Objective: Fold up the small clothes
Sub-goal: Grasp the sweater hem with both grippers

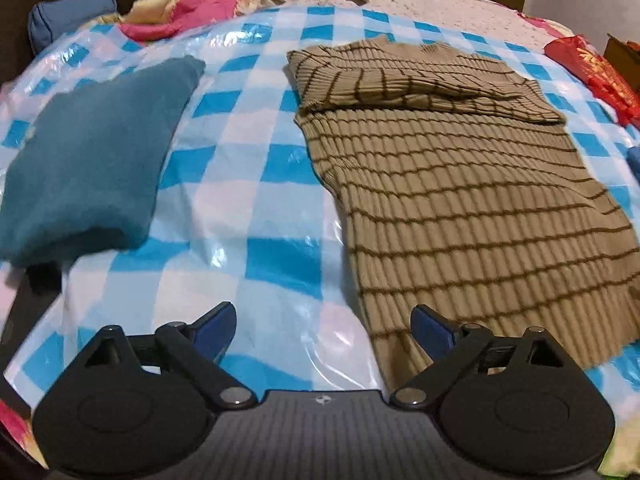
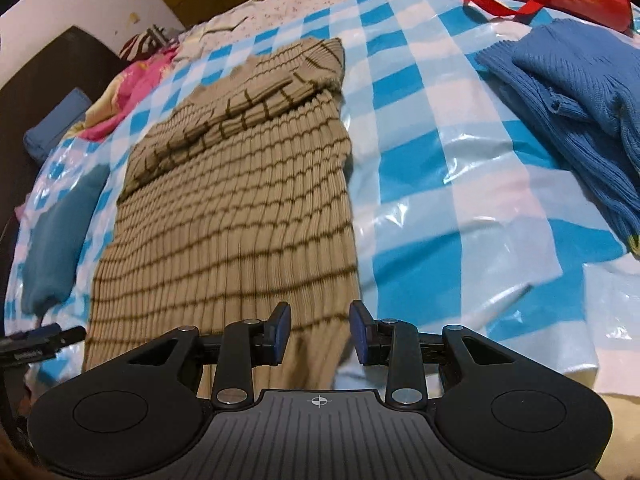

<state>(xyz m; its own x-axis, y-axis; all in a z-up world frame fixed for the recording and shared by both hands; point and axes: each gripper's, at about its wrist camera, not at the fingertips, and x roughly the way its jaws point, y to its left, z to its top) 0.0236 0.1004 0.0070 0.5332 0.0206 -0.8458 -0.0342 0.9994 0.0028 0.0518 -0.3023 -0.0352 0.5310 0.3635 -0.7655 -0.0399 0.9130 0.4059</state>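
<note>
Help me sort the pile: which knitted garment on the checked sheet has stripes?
The tan sweater in the middle, crossed by dark brown lines. The teal garment beside it and the blue knit on the other side are plain.

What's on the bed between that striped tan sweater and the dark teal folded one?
Nothing but bare cover: between the tan striped sweater and the teal folded garment lies only the shiny blue-and-white checked sheet. The left wrist view shows it best.
</note>
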